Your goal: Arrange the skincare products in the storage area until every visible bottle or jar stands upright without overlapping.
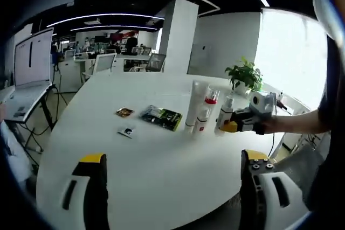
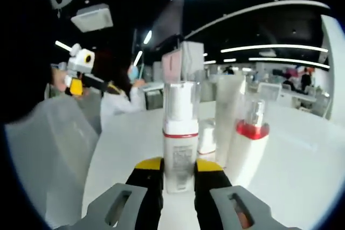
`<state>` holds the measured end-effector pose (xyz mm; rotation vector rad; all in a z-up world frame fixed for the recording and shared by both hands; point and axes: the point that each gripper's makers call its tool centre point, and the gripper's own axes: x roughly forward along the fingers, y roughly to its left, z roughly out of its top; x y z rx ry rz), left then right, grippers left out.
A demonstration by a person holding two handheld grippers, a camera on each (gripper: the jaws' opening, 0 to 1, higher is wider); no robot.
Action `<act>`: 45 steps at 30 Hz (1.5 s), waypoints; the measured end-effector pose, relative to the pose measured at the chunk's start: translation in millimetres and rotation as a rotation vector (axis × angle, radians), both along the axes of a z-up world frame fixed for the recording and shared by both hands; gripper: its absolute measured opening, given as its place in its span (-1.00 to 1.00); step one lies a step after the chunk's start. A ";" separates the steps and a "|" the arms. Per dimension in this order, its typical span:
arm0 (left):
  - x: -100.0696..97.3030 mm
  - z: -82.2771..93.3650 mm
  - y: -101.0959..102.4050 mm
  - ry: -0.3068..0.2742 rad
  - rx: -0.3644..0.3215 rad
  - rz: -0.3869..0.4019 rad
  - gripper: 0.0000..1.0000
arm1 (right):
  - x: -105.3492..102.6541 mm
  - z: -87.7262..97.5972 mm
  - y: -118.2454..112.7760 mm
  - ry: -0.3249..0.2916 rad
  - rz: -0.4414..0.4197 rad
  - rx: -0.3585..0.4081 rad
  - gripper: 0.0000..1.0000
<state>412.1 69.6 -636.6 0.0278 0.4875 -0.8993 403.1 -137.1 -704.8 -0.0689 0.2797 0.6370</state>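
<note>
Right tool (image 2: 178, 172): its yellow-tipped jaws are closing on the foot of the pump bottle (image 2: 180, 136), 1 on each side; whether they are pressing yet, I cannot tell.
Pump bottle: standing upright on the white surface (image 2: 302, 149), its long axis running vertical, directly ahead of the right tool.
Neighbours: a red-collared bottle (image 2: 248, 146) is standing just right of it, a tall white tube (image 2: 229, 117) and a small bottle (image 2: 207, 138) are standing just beyond.
Left tool (image 1: 172, 168): hanging wide open and empty over the near edge, well apart from the group (image 1: 207, 112).
Nearer tool: the right.
Loose items: 3 flat packets (image 1: 161, 116) are lying left of the bottles.
Judgement: any lift is needing to go straight up, since the neighbours are crowding the right side.
</note>
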 end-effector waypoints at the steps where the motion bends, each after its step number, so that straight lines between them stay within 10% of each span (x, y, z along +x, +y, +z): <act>1: 0.9 -1.2 -1.1 0.000 0.007 0.000 0.98 | 1.1 -2.4 -0.4 0.000 0.003 0.000 -0.76; 24: 6.5 -30.8 -26.1 0.060 0.074 -0.059 0.95 | 7.9 -47.4 -8.7 0.028 0.048 -0.045 -0.75; 45: 4.4 -32.5 -35.4 0.073 0.076 -0.081 0.89 | 4.2 -48.9 -9.8 0.070 0.051 -0.084 -0.64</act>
